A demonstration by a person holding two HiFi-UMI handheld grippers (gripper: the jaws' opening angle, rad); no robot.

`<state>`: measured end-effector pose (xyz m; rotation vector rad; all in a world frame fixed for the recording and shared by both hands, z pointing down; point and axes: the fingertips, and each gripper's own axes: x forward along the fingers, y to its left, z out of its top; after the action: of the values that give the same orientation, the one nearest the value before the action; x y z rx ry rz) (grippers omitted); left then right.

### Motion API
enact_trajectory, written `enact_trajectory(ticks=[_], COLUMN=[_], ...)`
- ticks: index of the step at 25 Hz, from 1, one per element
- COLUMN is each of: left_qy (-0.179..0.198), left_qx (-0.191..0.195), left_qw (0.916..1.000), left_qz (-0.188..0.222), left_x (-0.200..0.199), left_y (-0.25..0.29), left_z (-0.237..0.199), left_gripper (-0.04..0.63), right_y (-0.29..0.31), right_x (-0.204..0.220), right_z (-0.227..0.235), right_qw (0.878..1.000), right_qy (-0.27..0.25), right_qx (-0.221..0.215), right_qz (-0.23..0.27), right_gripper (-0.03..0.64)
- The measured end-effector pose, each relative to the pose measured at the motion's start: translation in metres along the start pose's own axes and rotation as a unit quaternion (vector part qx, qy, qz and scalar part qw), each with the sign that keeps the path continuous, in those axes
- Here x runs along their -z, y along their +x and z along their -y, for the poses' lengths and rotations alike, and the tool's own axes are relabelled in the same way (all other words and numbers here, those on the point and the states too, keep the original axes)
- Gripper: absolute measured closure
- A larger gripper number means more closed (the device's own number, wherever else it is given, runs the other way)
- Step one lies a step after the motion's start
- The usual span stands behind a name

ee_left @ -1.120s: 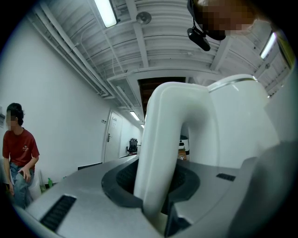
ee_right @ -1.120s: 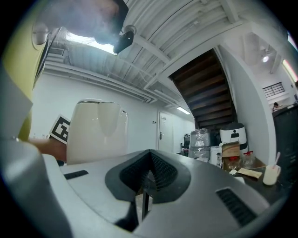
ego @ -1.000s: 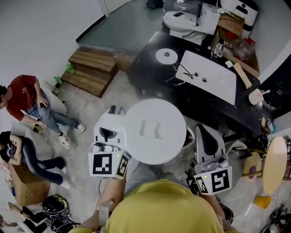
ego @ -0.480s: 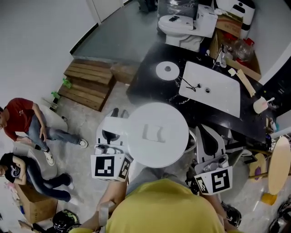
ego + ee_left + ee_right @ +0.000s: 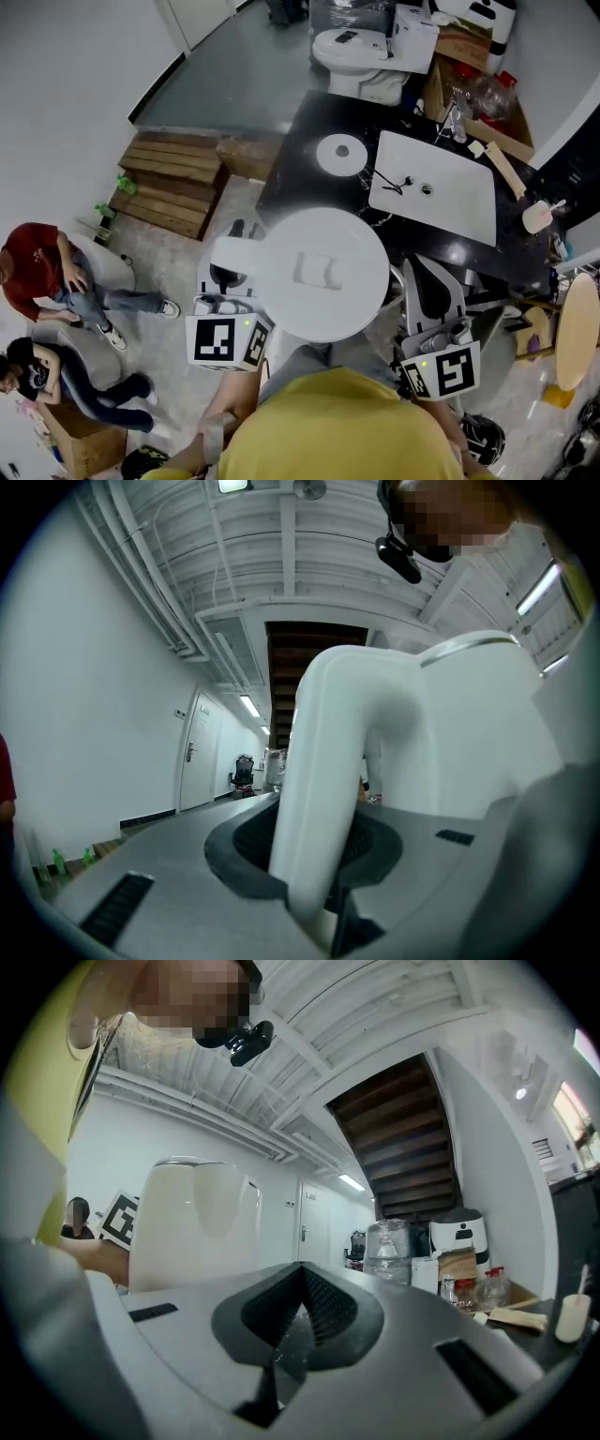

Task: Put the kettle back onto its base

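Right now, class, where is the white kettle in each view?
Head view: kettle at centre, from above.
Left gripper view: handle fills the centre, gripped.
Right gripper view: left of centre.
Shared landmark: marker cube beside it, head and right gripper views.

We hold left gripper (image 5: 317,892) level on our left side, jaws clamped on white kettle handle (image 5: 323,789); its marker cube (image 5: 225,340) faces up, close to our chest; bare left forearm (image 5: 228,412) runs back under yellow shirt (image 5: 337,427); right gripper (image 5: 279,1358) also level, on our right side, jaws together, nothing between; both grippers point forward, roughly parallel.
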<state>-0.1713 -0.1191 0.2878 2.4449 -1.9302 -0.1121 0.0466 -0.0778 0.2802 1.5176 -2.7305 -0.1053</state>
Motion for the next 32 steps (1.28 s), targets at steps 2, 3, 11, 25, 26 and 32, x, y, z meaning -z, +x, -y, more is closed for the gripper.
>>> enact_trajectory(ticks=[2,3,11,25,26,32], left_qy=[-0.001,-0.002,-0.006,-0.005,-0.005,-0.009], left_qx=[0.000,0.000,-0.008,-0.030,-0.032,-0.039], left_qw=[1.0000,1.0000,1.0000,0.9995,0.9994,0.9991], left_qz=[-0.001,-0.002,-0.002,0.007,0.008,0.009], left_x=[0.003,0.005,0.011,0.012,0.012,0.017], left_y=[0.008,0.013,0.051,0.139,0.144,0.170], left_z=[-0.002,-0.002,-0.010,-0.016,-0.016,-0.021], left_gripper=[0.500,0.501,0.500,0.500,0.500,0.500], right_y=[0.008,0.012,0.050,0.122,0.126,0.143], right_x=[0.002,0.003,0.010,0.021,0.022,0.023], right_z=[0.004,0.006,0.028,0.085,0.087,0.094], right_qw=[1.000,1.000,1.000,0.999,0.999,0.998], right_qy=[0.000,-0.001,0.002,0.010,0.010,0.007], right_qx=[-0.001,-0.002,-0.015,-0.045,-0.049,-0.065], right_qz=[0.000,0.000,0.001,-0.001,-0.001,0.002], right_gripper=[0.607,0.607,0.607,0.607,0.607,0.607])
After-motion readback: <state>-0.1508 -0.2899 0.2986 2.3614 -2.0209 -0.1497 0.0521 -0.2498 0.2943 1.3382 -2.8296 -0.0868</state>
